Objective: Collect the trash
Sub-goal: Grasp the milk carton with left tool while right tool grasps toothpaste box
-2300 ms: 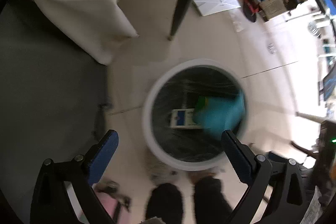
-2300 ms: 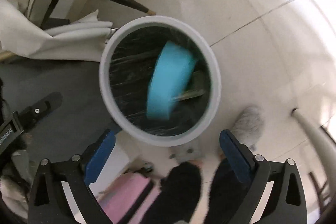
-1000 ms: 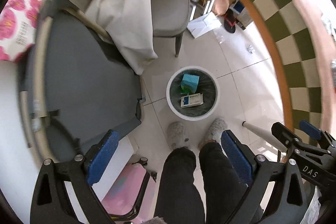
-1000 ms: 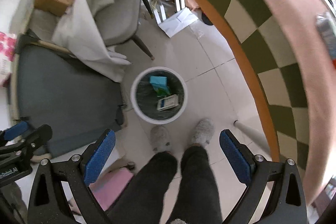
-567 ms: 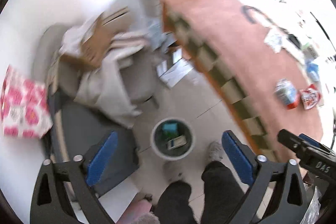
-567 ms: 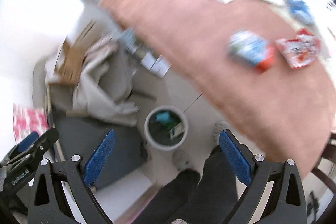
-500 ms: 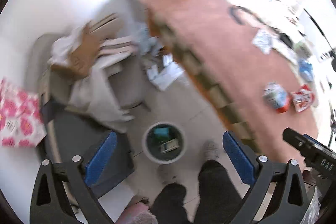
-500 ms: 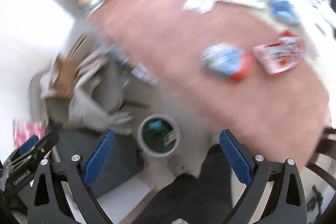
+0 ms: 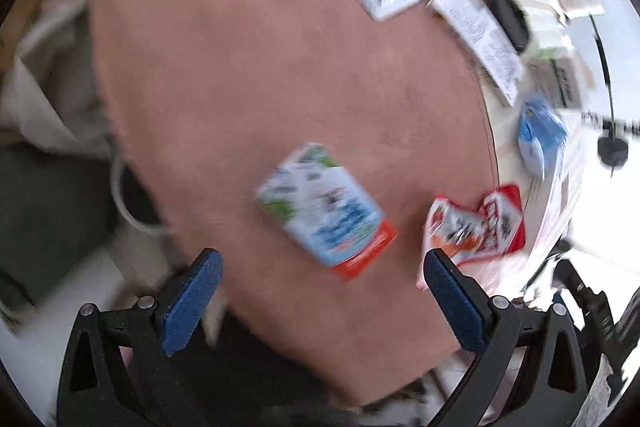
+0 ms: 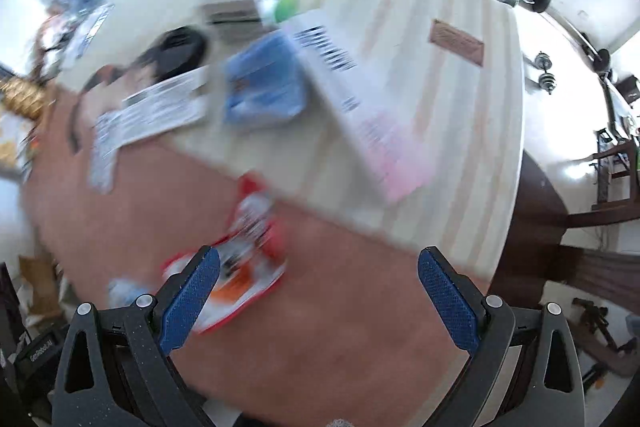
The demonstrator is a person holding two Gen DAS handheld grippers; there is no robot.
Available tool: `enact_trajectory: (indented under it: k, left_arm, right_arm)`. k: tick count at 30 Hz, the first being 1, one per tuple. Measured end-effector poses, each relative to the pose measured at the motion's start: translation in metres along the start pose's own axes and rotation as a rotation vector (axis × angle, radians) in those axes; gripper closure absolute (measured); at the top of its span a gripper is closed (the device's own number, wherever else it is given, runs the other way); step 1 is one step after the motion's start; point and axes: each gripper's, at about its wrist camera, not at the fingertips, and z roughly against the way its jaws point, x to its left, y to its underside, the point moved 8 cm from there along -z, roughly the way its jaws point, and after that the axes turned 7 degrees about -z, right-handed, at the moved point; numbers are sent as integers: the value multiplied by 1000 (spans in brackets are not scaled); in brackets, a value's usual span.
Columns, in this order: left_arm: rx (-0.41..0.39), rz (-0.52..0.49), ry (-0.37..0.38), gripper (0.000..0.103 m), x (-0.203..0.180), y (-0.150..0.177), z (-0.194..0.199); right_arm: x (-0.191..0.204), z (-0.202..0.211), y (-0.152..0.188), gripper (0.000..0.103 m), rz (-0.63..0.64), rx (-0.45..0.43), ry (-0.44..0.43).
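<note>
Left wrist: swung up from the bin to the table; left gripper (image 9: 320,287) wide open, empty, above a carton (image 9: 326,205). Right wrist: right gripper (image 10: 318,293) likewise spread, empty, near a blurred, probably red wrapper (image 10: 240,267). Next pickup due.

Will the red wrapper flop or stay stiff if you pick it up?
Probably floppy: the red wrapper lies crumpled and uneven on the table, like thin foil. Likely light, since it looks flat and emptied. It may slip or bend between the open left hand-held gripper fingers. Blur hides details.
</note>
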Motion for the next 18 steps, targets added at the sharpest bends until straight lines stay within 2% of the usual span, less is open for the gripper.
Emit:
enact_trajectory:
  k: [2, 4, 5, 6, 8, 13, 14, 15, 18]
  left_arm:
    - [23, 74, 18, 3, -9, -5, -20]
    - [29, 108, 8, 24, -12, -10, -30]
    - [29, 112, -5, 40, -15, -13, -36]
    - [27, 101, -20, 48, -18, -14, -38]
    - [6, 39, -61, 50, -27, -18, -39]
    - [-74, -257, -264, 50, -59, -32, -34]
    - [-86, -305, -301, 51, -65, -35, -34]
    - [-88, -330, -317, 51, -68, -36, -36]
    - [-73, -334, -326, 51, -73, -37, -42]
  right_arm:
    - [-14, -18, -22, 2, -14, 12, 18]
    - [-27, -32, -43, 2, -31, 19, 28]
    - [-30, -39, -52, 2, -33, 21, 31]
    - [-30, -48, -60, 2, -32, 22, 34]
    - [-30, -64, -76, 2, -25, 30, 32]
    - [-21, -96, -97, 6, 21, 61, -6]
    - [-19, -99, -98, 21, 31, 64, -14]
    - [-17, -103, -98, 41, 40, 73, -26]
    - [-24, -103, -90, 43, 8, 84, -50]
